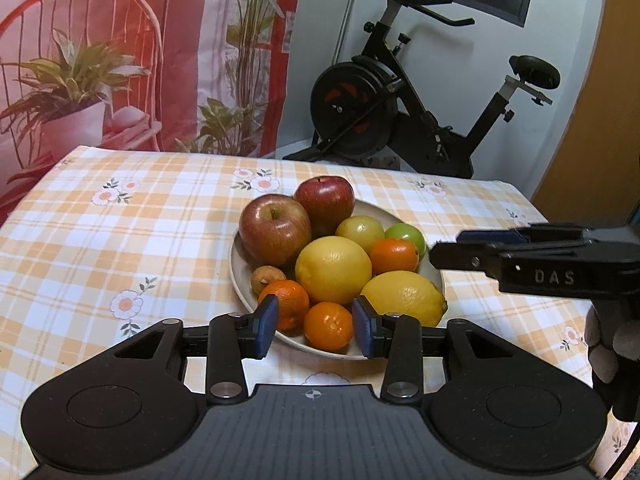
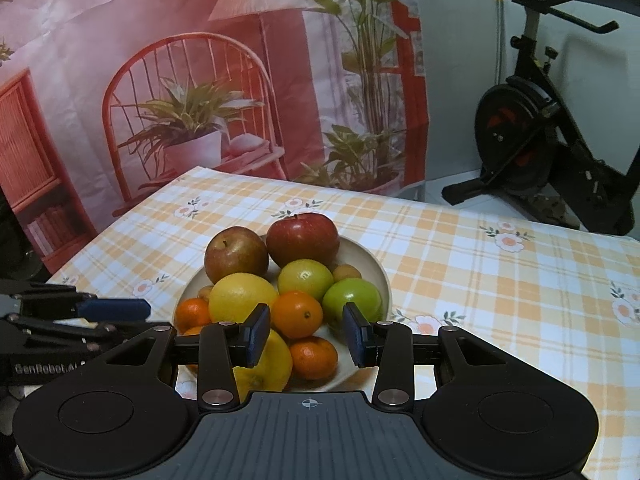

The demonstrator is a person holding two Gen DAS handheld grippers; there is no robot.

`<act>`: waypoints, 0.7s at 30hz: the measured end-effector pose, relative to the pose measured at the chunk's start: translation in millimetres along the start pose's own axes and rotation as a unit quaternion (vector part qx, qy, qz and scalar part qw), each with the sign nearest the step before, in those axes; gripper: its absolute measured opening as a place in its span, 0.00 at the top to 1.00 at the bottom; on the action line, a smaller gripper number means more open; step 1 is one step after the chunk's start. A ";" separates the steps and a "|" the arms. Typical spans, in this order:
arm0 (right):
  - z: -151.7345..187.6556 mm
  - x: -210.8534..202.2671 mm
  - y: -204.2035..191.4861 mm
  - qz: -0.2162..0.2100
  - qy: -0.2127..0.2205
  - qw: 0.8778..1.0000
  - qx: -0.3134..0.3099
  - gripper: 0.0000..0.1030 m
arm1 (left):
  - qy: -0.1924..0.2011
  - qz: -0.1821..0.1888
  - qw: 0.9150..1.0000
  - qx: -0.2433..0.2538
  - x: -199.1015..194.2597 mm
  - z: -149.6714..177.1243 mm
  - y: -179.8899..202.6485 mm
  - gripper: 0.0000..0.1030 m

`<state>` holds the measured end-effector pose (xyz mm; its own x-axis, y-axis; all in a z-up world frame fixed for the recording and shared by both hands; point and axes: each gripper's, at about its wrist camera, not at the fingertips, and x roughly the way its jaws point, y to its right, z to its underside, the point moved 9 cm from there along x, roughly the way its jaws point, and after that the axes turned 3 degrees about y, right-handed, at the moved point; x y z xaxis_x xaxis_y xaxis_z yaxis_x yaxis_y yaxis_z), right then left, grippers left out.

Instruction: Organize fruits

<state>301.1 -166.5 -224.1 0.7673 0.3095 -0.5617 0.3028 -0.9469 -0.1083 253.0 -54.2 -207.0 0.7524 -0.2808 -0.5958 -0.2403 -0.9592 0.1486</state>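
Apricot (image 2: 346,272) behind lime (image 2: 305,279), right-wrist view only.

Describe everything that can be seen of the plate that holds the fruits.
The plate is round, shallow and beige, and looks like matte ceramic or plastic. It lies flat on the checked tablecloth, near the middle of the table. Fruit is piled on it: two red apples, yellow lemons, small oranges, green fruits and small brownish ones, so mostly its rim shows. The left claw hangs open over its near edge; no claw touches it.
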 end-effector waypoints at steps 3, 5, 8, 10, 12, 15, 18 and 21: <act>2.6 -8.7 -1.6 0.006 0.003 1.000 0.000 0.62 | 0.007 -0.004 1.000 0.000 -7.7 -2.9 0.0 0.54; 4.2 -14.5 -3.3 0.010 0.005 1.000 0.000 0.59 | 0.011 -0.005 1.000 0.000 -12.6 -4.7 -0.3 0.51; 7.0 -24.6 -6.0 0.017 0.009 1.000 -0.002 0.55 | 0.019 -0.009 1.000 0.002 -21.1 -7.4 -0.4 0.40; 8.3 -30.7 -7.9 0.021 0.012 1.000 -0.003 0.47 | 0.023 -0.011 1.000 0.004 -27.5 -9.1 -0.7 0.32; 9.1 -37.6 -10.0 0.026 0.016 1.000 -0.005 0.38 | 0.025 -0.012 1.000 0.004 -32.9 -10.3 -1.9 0.23; 9.9 -48.1 -12.6 0.033 0.022 0.999 -0.003 0.22 | 0.026 -0.011 1.000 -0.001 -41.2 -11.1 -4.6 0.13; 10.6 -57.3 -14.6 0.036 0.025 0.999 0.002 0.06 | 0.026 -0.017 1.000 0.001 -48.8 -11.6 -6.8 0.06; 11.5 -65.3 -17.4 0.039 0.028 0.999 0.005 0.01 | 0.036 -0.022 0.999 0.011 -58.8 -13.5 -6.8 0.01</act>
<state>239.1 -171.2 -195.0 0.8182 0.2397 -0.5225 0.2366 -0.9688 -0.0739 218.6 -31.5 -162.3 0.8051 -0.2405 -0.5421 -0.2188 -0.9701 0.1053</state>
